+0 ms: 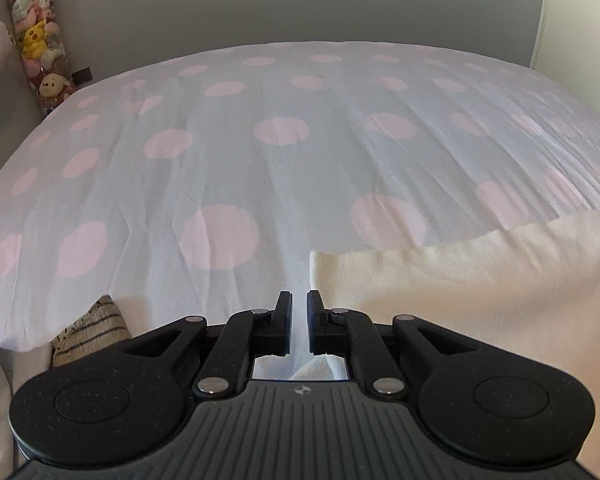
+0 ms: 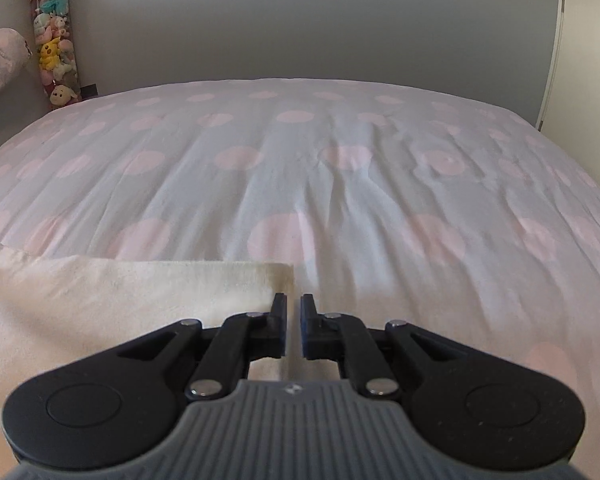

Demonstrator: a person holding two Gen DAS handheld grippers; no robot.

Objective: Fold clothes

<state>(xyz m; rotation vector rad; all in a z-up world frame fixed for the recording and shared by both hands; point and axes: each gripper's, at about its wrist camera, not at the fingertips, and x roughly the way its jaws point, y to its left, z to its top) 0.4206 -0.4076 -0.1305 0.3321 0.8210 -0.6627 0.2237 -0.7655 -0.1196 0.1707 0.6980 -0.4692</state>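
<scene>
Both claws hover over the near edge of the polka-dot bed [image 1: 284,132]. The left claw [image 1: 299,304] and right claw [image 2: 293,306] stand narrowly parted, gripping nothing. The cream cloth [image 2: 120,296] lies flat between them.

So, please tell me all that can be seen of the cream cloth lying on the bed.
The cream cloth is plain, off-white, soft and slightly fuzzy, with no print. It lies flat on the polka-dot bedsheet near the bed's front edge, with a straight far edge and square corners. The left gripper is at its left corner and the right gripper at its right corner; both are narrowly open and grip nothing. Its near part is hidden by the grippers.
</scene>
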